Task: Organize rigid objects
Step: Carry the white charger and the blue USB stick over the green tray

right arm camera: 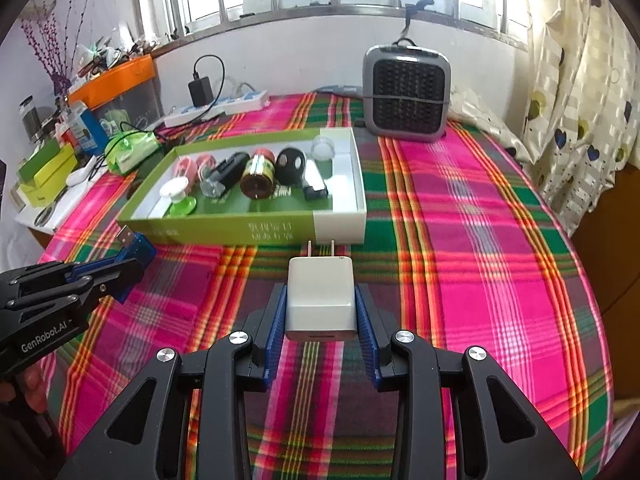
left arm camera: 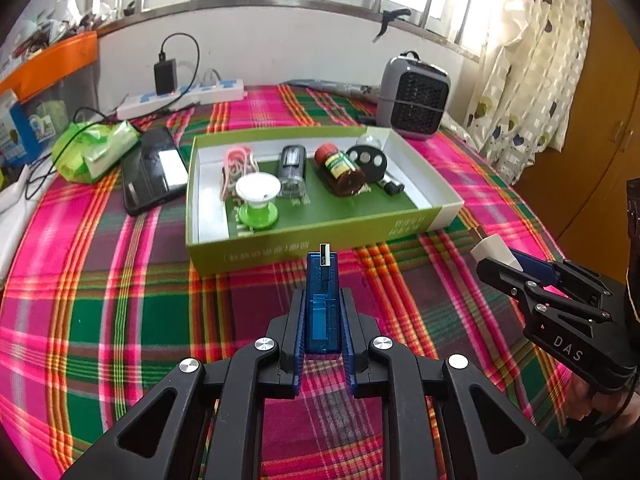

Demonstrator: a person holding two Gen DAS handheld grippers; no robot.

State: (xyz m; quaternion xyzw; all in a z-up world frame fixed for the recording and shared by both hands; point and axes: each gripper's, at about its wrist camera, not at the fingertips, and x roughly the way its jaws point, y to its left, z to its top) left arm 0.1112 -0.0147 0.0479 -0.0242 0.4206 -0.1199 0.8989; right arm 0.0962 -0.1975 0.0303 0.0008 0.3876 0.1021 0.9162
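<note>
1. Blue translucent plastic fills my left gripper (left arm camera: 323, 312): its jaws are closed on a slim blue USB stick (left arm camera: 322, 300), metal plug pointing forward at the shallow green cardboard box (left arm camera: 280, 246).
2. My right gripper (right arm camera: 320, 312) is clamped on a white cube-shaped wall charger (right arm camera: 320, 300), its two prongs aimed at the same box's near wall.
3. Both items hang above the pink-and-green plaid cloth (right arm camera: 460, 240), just short of the box, so I judge this to be the carry step: two pieces lifted, neither yet placed.
4. Inside the box already lie a white-and-green spool (left arm camera: 258, 200), a dark brown jar with a red cap (left arm camera: 340, 168), a dark clear-ended cylinder (left arm camera: 291, 170) and a black round disc with pale holes (left arm camera: 367, 160), among other small things.
5. Next I would need to clear the near wall, then lower each piece onto bare green floor; the front strip near the wall looks free, the right end too.
6. Only the left wrist view shows the black phone (left arm camera: 154, 168) lying just left of the box.
7. Only the right wrist view shows the charger's full face and the open cloth to the right of the box; it also shows the grey fan heater (right arm camera: 406, 92) head-on.
</note>
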